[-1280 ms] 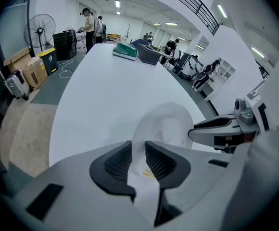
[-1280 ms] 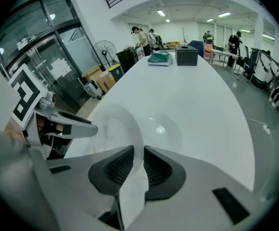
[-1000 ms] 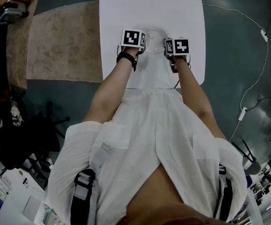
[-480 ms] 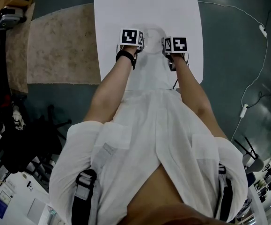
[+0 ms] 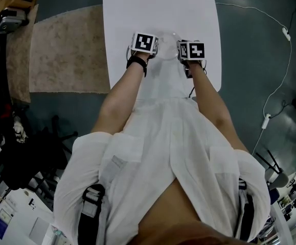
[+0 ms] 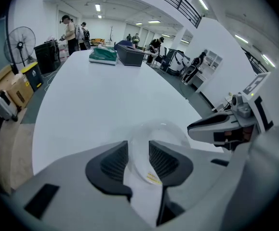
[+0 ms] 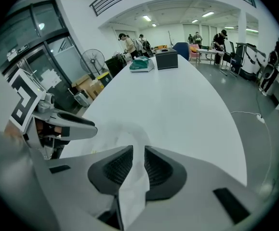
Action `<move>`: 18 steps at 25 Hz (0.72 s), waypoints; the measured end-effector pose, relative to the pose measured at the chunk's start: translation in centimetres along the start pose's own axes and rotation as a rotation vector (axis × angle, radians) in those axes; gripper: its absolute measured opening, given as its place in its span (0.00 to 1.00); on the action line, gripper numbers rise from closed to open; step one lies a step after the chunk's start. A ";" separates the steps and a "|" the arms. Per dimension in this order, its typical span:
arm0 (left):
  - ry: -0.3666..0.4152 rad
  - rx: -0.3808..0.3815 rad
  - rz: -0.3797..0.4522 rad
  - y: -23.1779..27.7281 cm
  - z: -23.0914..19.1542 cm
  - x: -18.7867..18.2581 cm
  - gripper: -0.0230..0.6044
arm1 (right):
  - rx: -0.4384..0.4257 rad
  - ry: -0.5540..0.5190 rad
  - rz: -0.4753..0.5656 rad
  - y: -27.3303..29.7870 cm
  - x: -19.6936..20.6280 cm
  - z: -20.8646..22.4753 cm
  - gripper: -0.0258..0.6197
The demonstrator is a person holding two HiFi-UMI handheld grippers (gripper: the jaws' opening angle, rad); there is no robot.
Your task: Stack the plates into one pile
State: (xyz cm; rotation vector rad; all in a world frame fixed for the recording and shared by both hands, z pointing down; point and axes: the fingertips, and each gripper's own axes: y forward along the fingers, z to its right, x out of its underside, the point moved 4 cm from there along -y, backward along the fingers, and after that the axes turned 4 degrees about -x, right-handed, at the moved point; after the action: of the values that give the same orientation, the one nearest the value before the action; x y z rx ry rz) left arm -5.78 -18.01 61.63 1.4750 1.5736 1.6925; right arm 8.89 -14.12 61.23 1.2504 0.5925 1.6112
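Observation:
A stack of clear plates rests near the front end of the white table, with both grippers at its sides. My left gripper has just been opening. In the left gripper view the clear rim runs between its pads with a gap on each side, so my left gripper stands open. My right gripper is on the opposite rim. In the right gripper view its jaws are nearly together on the thin clear plate edge.
A beige carpet lies left of the table and a white cable runs over the floor on the right. At the table's far end stand a dark box and a green item. People stand far off.
The left gripper's marker cube has rolled slightly. Both hands stay at the plates' sides.

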 end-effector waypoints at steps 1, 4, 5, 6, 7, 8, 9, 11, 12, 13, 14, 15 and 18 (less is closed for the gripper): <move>-0.001 0.000 0.008 -0.2 -0.2 -0.1 0.26 | -0.002 0.000 0.007 -0.1 -0.1 0.0 0.18; -0.015 0.002 0.025 -0.7 -0.8 -0.3 0.26 | 0.000 -0.002 0.025 -0.4 -0.3 0.0 0.18; -0.018 0.002 0.027 -0.8 -1.0 -0.3 0.26 | 0.001 -0.001 0.029 -0.5 -0.3 0.1 0.18; -0.021 0.001 0.029 -0.9 -1.1 -0.3 0.26 | 0.001 0.000 0.032 -0.7 -0.3 0.2 0.18; -0.026 0.001 0.033 -1.1 -1.3 -0.3 0.26 | 0.001 -0.002 0.035 -0.9 -0.2 0.4 0.18; -0.032 0.001 0.041 -1.4 -1.5 -0.3 0.26 | 0.001 -0.005 0.040 -1.2 -0.2 0.5 0.18; -0.041 0.000 0.050 -1.7 -1.8 -0.4 0.26 | 0.001 -0.009 0.047 -1.5 -0.3 0.6 0.18; -0.059 -0.005 0.073 -2.6 -2.7 -0.4 0.26 | 0.000 -0.017 0.070 -2.2 -0.5 0.9 0.18; -0.068 -0.010 0.088 -3.1 -3.2 -0.5 0.26 | -0.001 -0.020 0.087 -2.6 -0.7 1.1 0.18; -0.079 -0.015 0.105 -3.7 -3.8 -0.6 0.26 | -0.002 -0.022 0.106 -3.2 -0.9 1.3 0.18; -0.090 -0.020 0.124 -4.3 -4.3 -0.7 0.26 | -0.002 -0.024 0.126 -3.8 -1.1 1.6 0.18; -0.102 -0.024 0.144 -5.0 -4.9 -0.9 0.26 | -0.004 -0.029 0.150 -4.4 -1.4 1.8 0.18; -0.126 -0.037 0.205 -7.2 -6.9 -0.9 0.26 | -0.036 -0.081 0.257 -6.6 -2.5 1.8 0.18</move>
State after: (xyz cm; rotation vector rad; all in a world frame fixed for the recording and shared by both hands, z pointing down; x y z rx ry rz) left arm -13.96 -19.99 56.14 1.7381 1.3580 1.6905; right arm 13.12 -13.99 55.25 1.4022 0.3611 1.7634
